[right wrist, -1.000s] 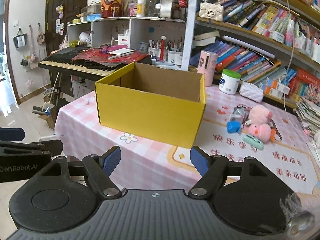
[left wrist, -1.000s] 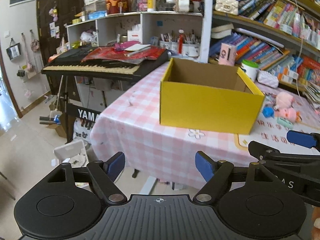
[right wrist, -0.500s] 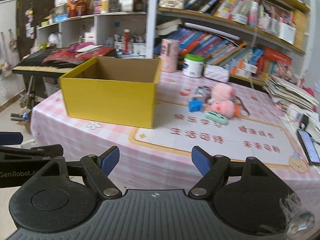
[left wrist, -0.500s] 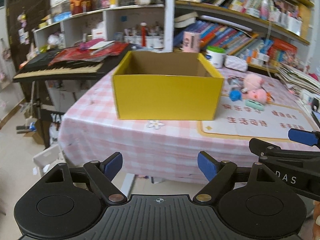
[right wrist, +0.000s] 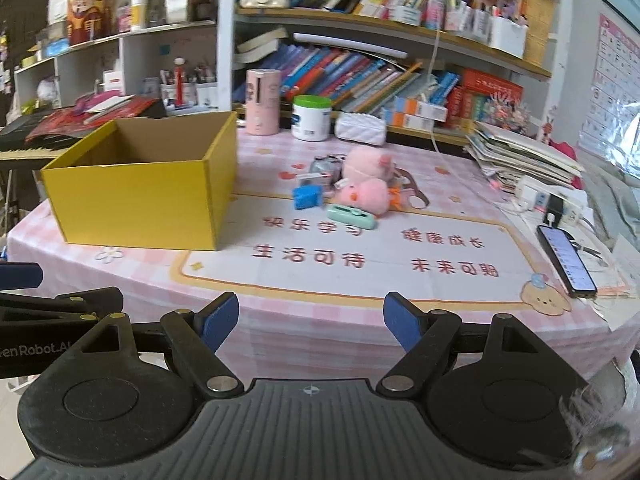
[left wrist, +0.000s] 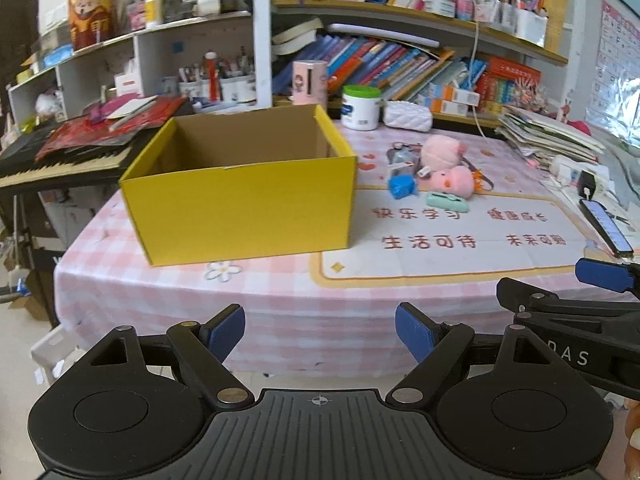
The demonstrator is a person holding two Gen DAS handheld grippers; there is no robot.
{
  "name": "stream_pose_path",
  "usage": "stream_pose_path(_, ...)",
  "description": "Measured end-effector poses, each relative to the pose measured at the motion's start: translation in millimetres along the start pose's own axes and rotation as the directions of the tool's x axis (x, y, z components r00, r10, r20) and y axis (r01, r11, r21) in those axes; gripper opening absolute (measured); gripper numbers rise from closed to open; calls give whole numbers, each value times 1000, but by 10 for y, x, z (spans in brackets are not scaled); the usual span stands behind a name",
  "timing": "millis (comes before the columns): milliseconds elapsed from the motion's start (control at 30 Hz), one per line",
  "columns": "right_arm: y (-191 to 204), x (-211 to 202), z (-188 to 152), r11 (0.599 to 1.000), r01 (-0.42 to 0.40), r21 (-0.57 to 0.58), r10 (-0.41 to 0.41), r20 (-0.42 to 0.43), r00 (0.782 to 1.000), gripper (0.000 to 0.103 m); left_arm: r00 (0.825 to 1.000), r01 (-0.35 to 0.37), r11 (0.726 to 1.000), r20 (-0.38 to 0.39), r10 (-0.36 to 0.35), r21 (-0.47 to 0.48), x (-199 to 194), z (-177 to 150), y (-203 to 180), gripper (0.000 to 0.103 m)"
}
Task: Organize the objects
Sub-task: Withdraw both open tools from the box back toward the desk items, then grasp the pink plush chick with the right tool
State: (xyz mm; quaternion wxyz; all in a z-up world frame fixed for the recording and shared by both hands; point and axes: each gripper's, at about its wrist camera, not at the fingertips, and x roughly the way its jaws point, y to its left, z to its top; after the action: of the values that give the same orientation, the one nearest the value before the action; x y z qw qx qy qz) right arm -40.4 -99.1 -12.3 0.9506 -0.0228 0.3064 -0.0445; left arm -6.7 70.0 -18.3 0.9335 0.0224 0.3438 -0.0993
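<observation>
yellow cardboard box [left wrist: 244,208], fuzzy pink plush toys [left wrist: 452,178], checked tablecloth [left wrist: 280,304]

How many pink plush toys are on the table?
2. One pink plush toy lies farther back in the small pile right of the yellow box; the other lies in front of it, by the mint case. More may be hidden beneath.

Phone [right wrist: 566,261] at table edge; keyboard [left wrist: 60,160] left; bookshelves [right wrist: 400,40] behind.

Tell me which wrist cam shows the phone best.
Right wrist: the phone lies whole and unobstructed on the table's right side, screen lit. In the left wrist view the phone sits at the far right, narrower and more distorted.
</observation>
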Motion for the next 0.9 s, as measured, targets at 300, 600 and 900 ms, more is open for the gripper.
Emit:
stream_pose_path(300, -243, 148, 46, 999, 34, 26, -34, -10, 999, 79, 1000, 27, 999, -6, -27, 31, 196, 145, -224, 85)
stream_pose_path(600, -431, 410, 183, 999, 28, 33, -27, -16, 1000, 79, 1000, 20, 999, -7, -20, 27, 415, 312, -373, 85)
stream_pose_path(900, -698, 730, 424, 1000, 13, 8, -13, -22, 1000, 79, 1000, 18, 1000, 3, -18, -8, 680, 539, -589, 85)
